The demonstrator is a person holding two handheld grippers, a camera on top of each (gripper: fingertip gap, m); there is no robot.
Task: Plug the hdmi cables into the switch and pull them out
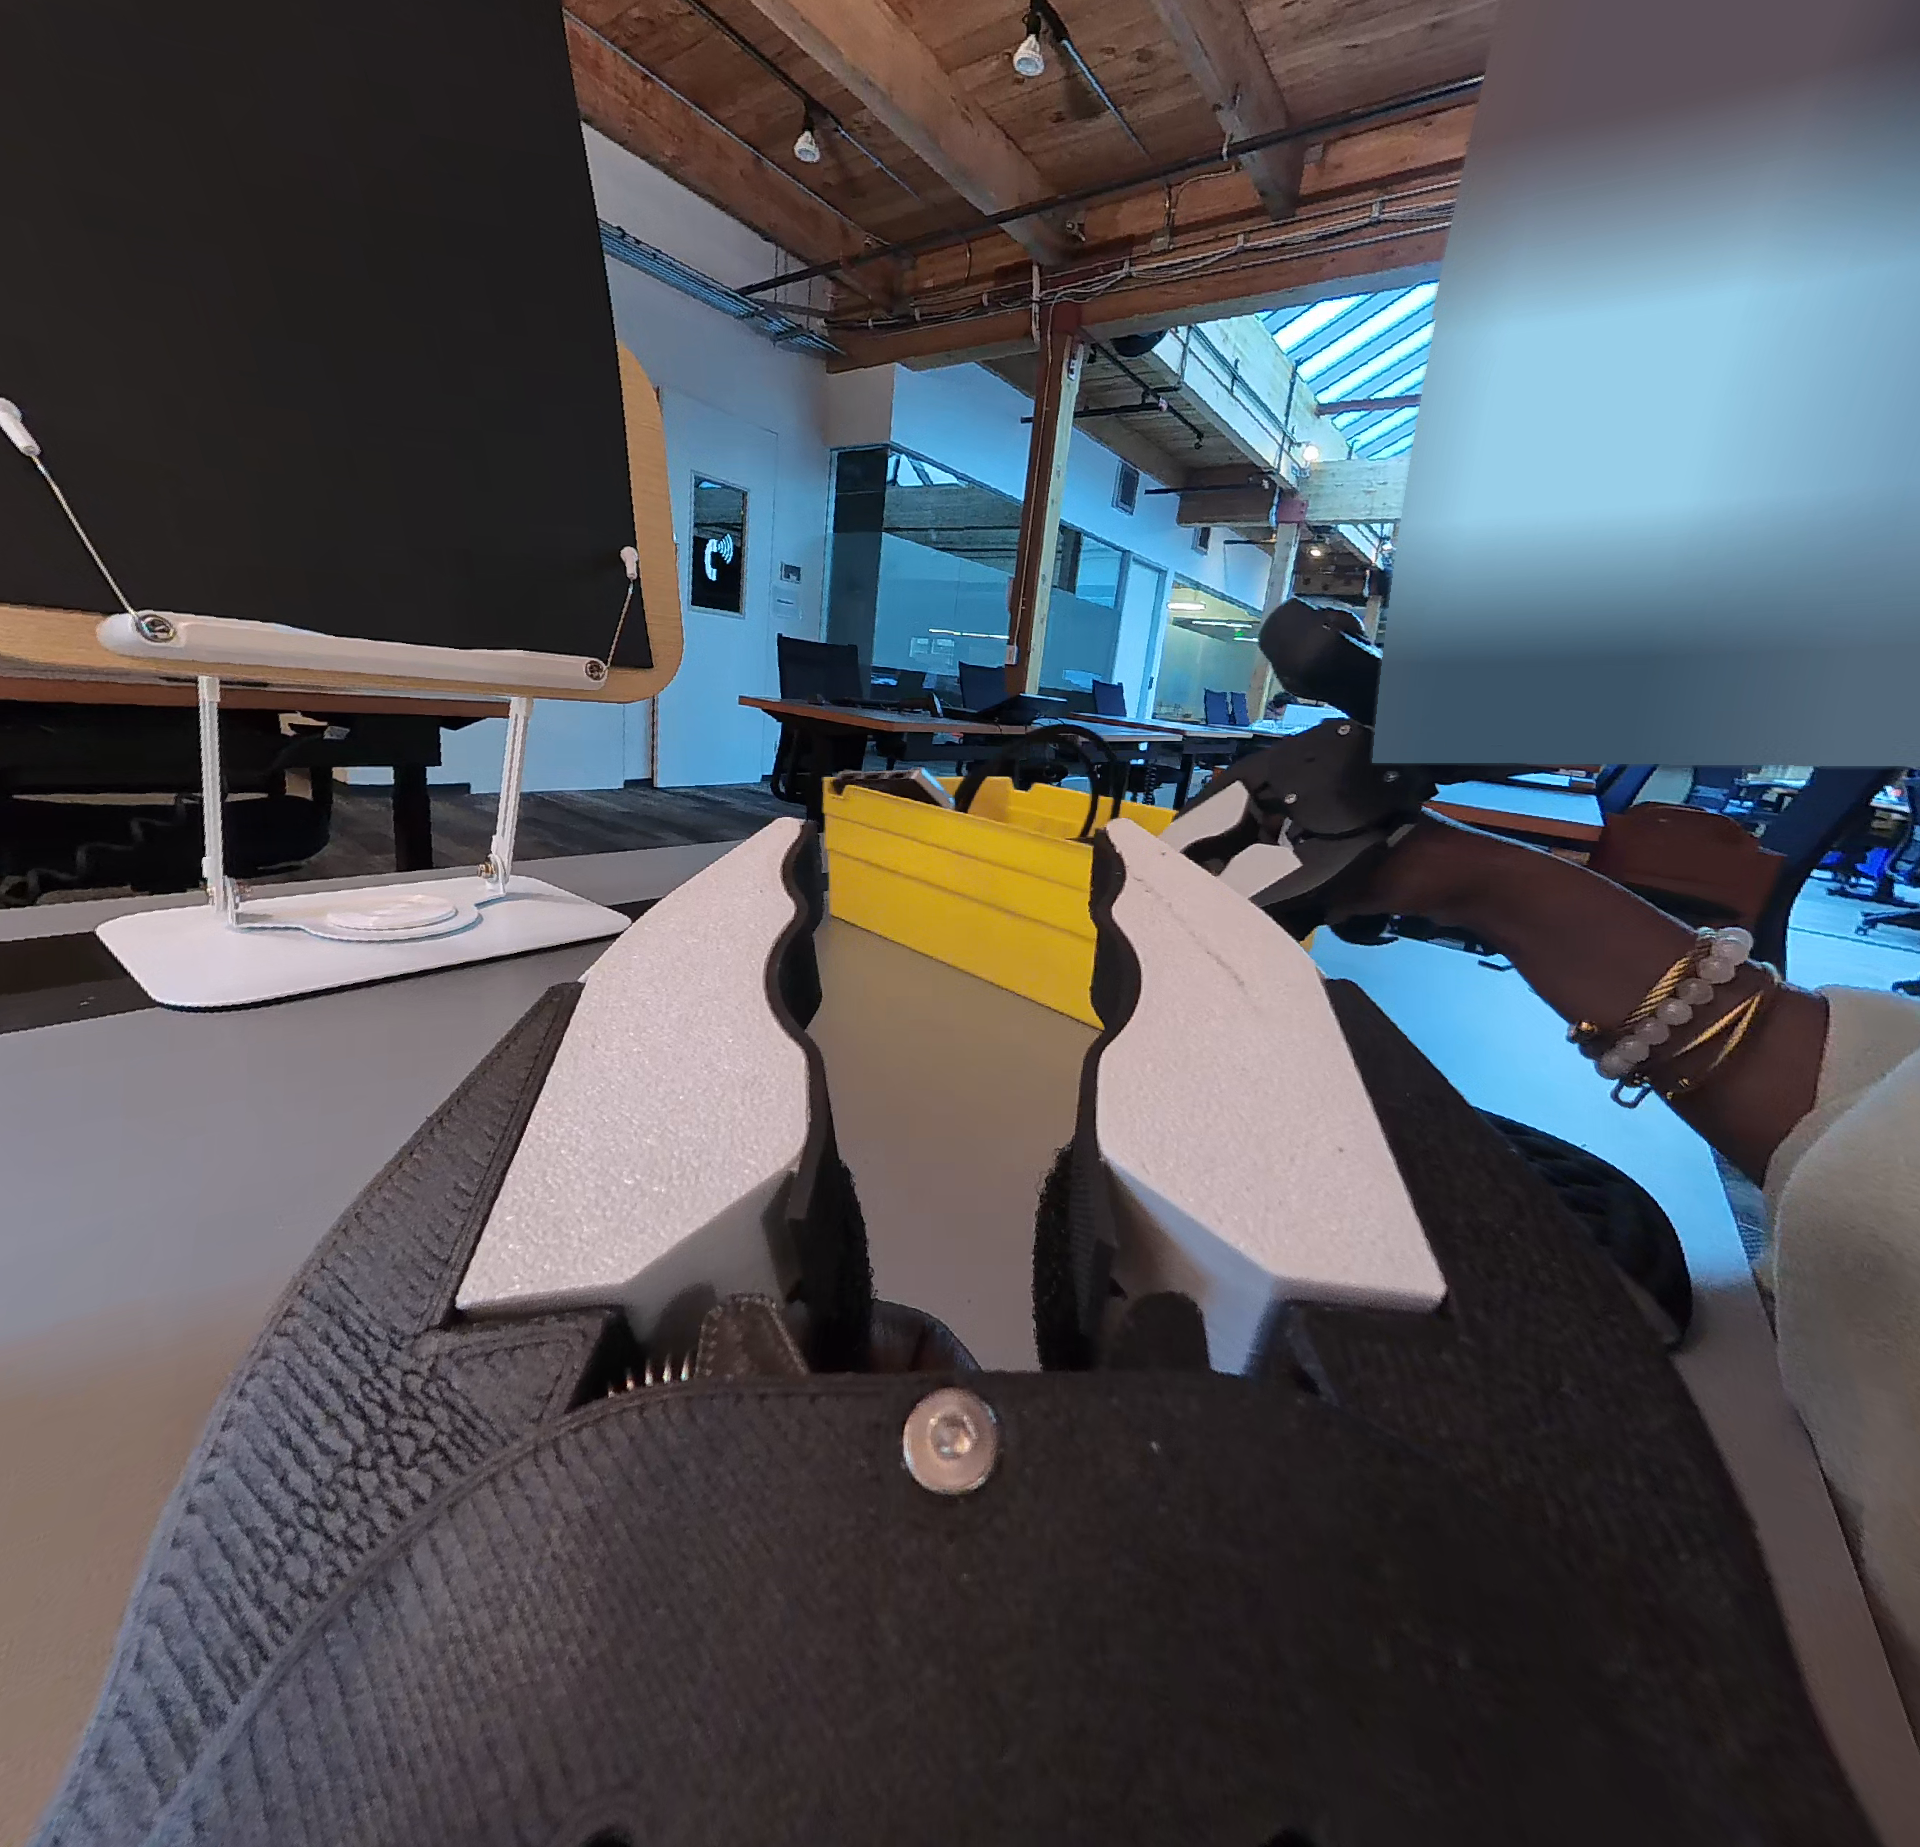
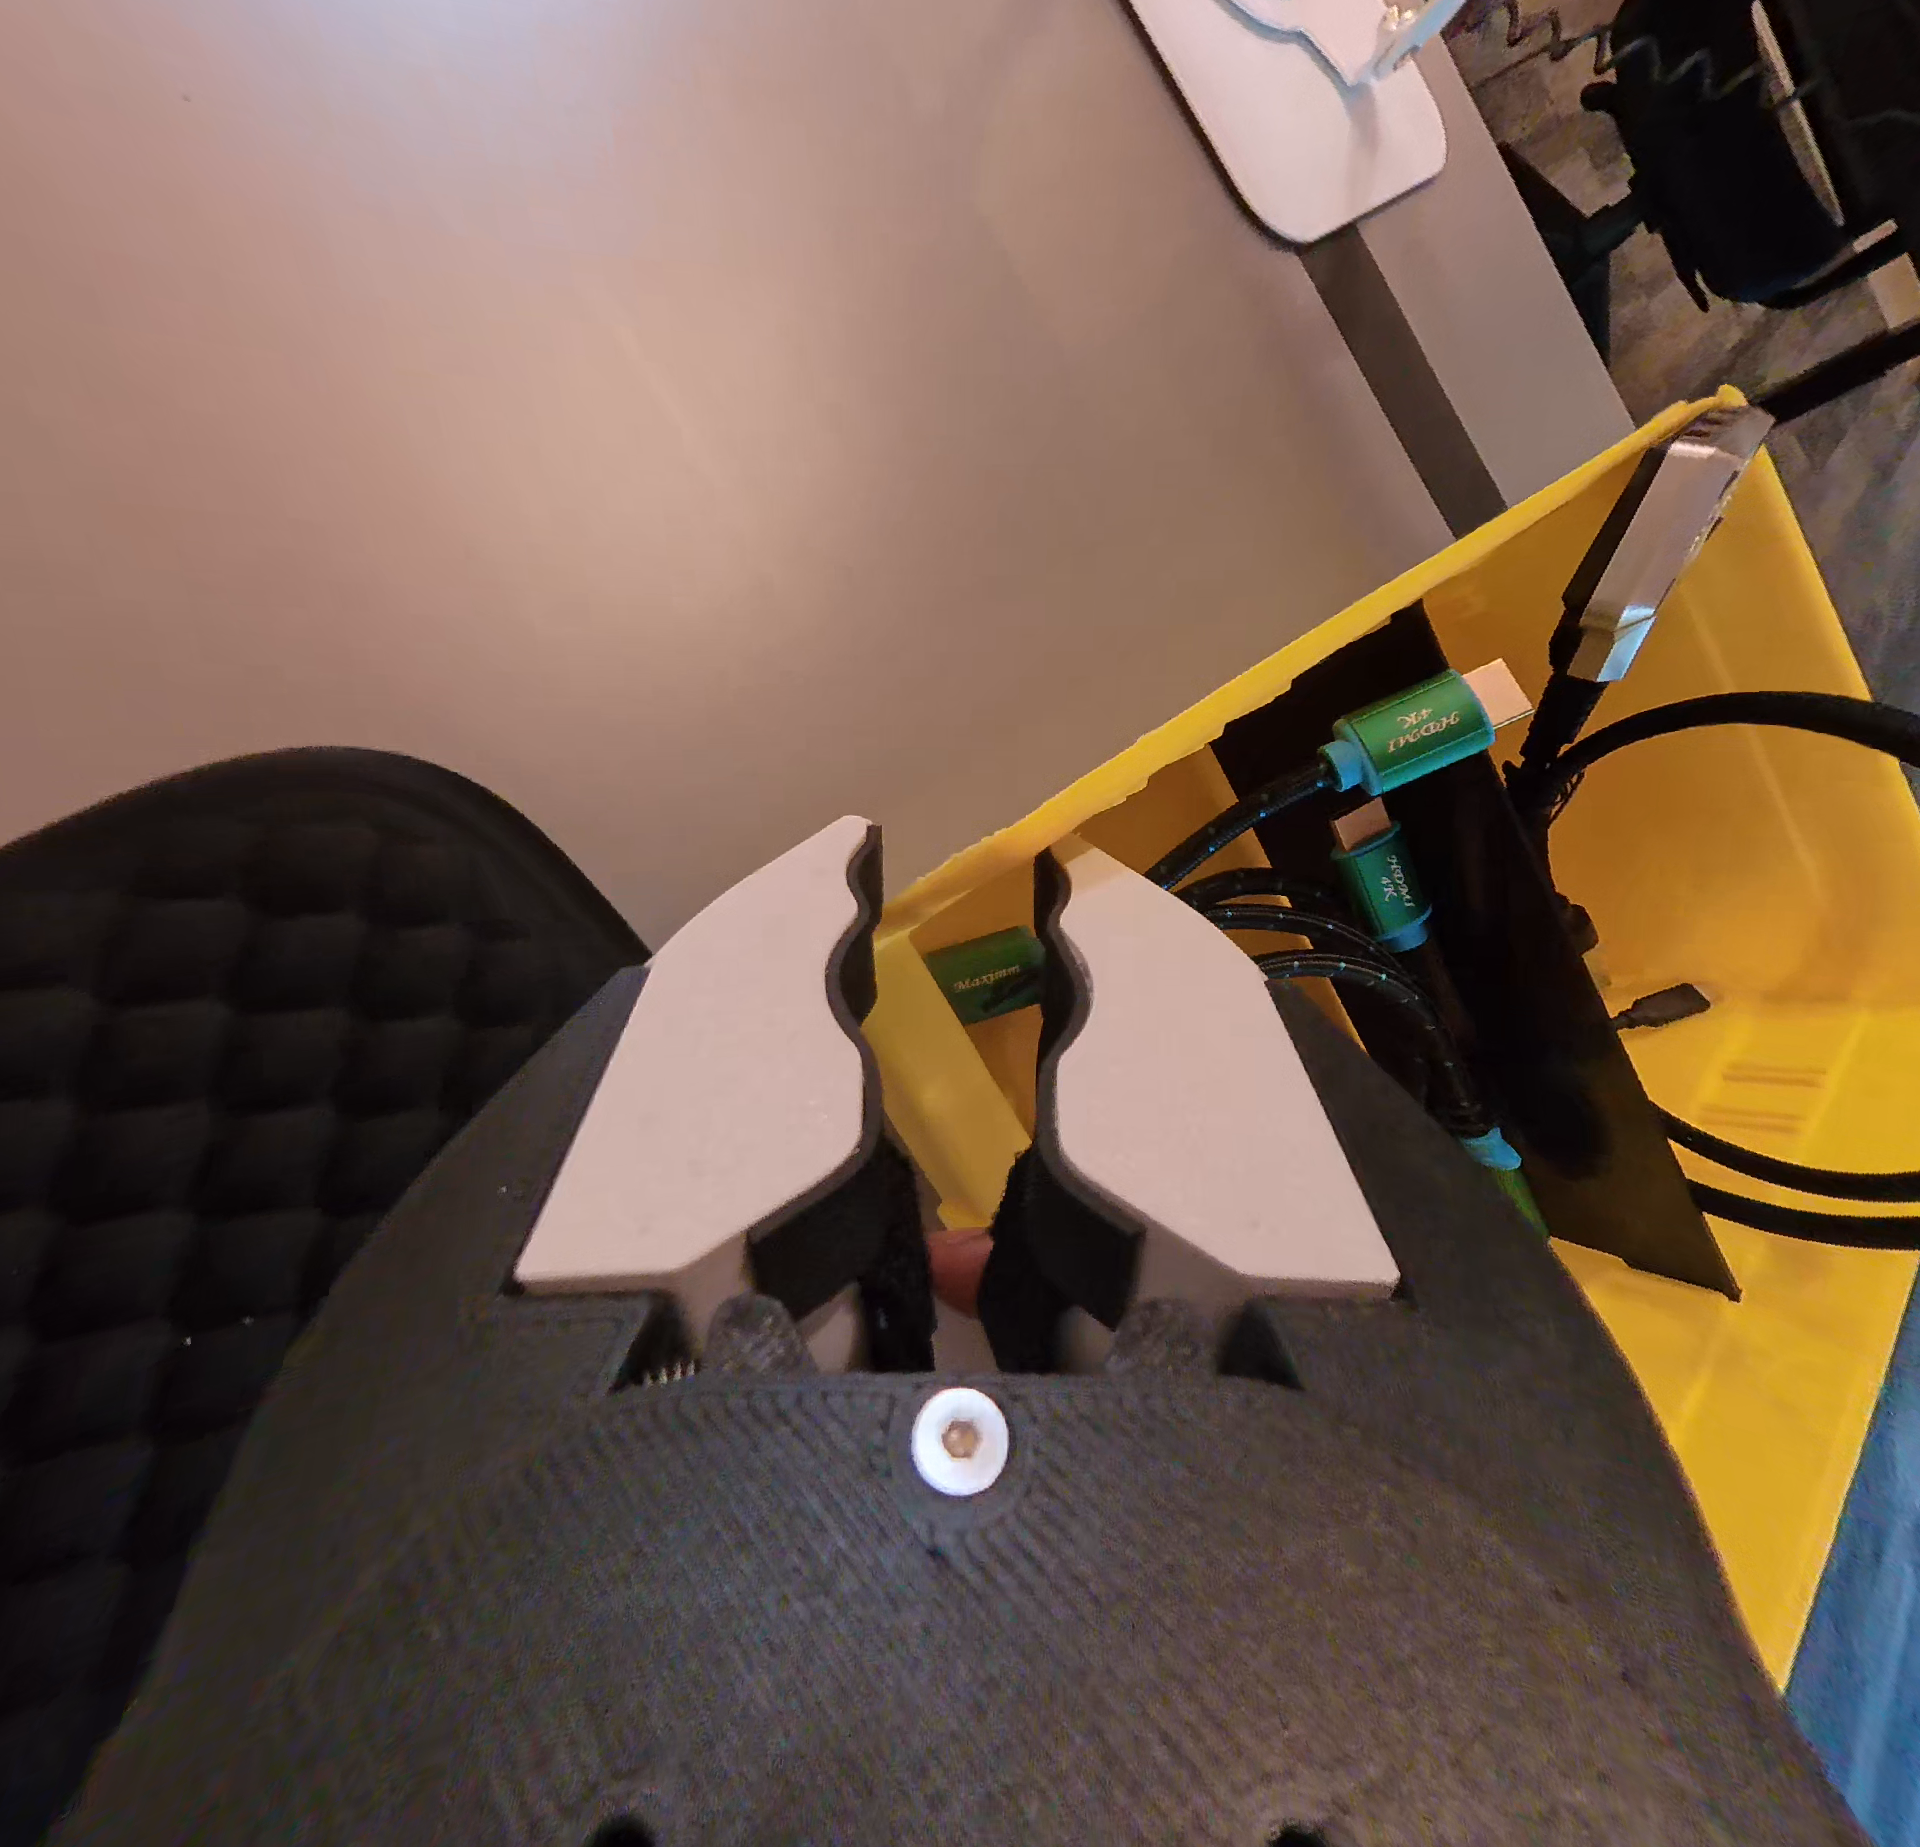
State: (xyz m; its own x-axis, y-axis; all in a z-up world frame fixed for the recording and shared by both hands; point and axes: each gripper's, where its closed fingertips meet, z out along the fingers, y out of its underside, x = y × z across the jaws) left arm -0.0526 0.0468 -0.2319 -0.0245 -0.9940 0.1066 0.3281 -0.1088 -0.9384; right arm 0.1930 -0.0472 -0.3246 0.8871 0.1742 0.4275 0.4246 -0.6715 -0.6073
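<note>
A yellow bin (image 1: 956, 909) stands on the grey table just ahead of my left gripper (image 1: 951, 841), which is open and empty. The bin (image 2: 1714, 966) holds a silver switch (image 2: 1652, 550), propped at its far end, and several green HDMI plugs on black braided cables. One plug (image 2: 1413, 732) lies near the switch, and a second (image 2: 1382, 888) lies beside it. My right gripper (image 2: 961, 862) is open over the bin's near end. A third green plug (image 2: 987, 976) shows below, between its fingers, not gripped. The right gripper (image 1: 1242, 847) also shows in the left wrist view, held by a hand.
A white stand (image 1: 364, 935) carrying a black board stands at the left of the table; its base (image 2: 1320, 83) shows far in the right wrist view. A black quilted pad (image 2: 208, 1070) lies near the table's front. The person's wrist with bracelets (image 1: 1662, 1008) reaches in from the right. About 30 centimeters separates my left fingertips from my right.
</note>
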